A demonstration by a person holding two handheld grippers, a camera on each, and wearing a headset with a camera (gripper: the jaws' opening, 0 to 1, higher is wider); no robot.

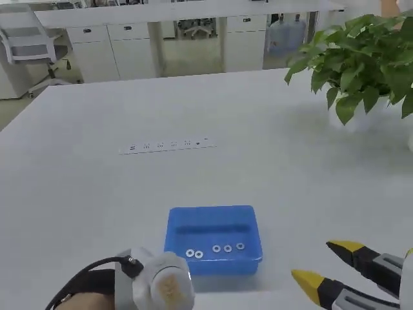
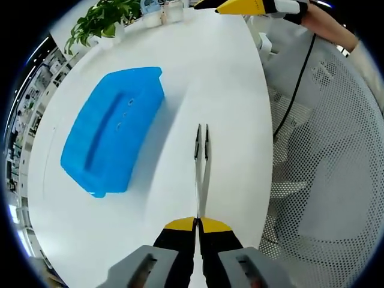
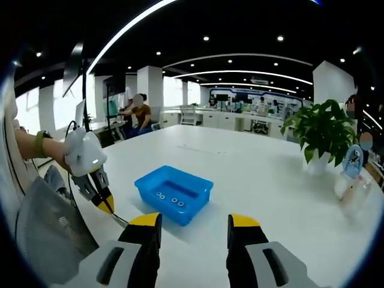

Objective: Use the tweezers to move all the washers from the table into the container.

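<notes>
A blue container (image 1: 213, 223) sits on the white table near its front edge, with several small washers (image 1: 216, 249) lying in a row inside. My left gripper (image 2: 197, 223) is shut on thin metal tweezers (image 2: 201, 168), whose tips point out over bare table to the right of the container (image 2: 108, 138). In the head view the left gripper (image 1: 161, 284) is just in front of the container's left corner. My right gripper (image 1: 322, 261) hovers to the container's right, open with nothing between its yellow fingertips. The right gripper view shows its open jaws (image 3: 195, 221), the container (image 3: 174, 192) and the left gripper (image 3: 105, 203).
A potted plant (image 1: 361, 58) stands at the table's far right. A socket strip (image 1: 169, 145) lies flush in the table's middle. A mesh chair (image 2: 336, 180) sits past the table's near edge. Desks and an office chair (image 1: 29, 42) are beyond the far edge.
</notes>
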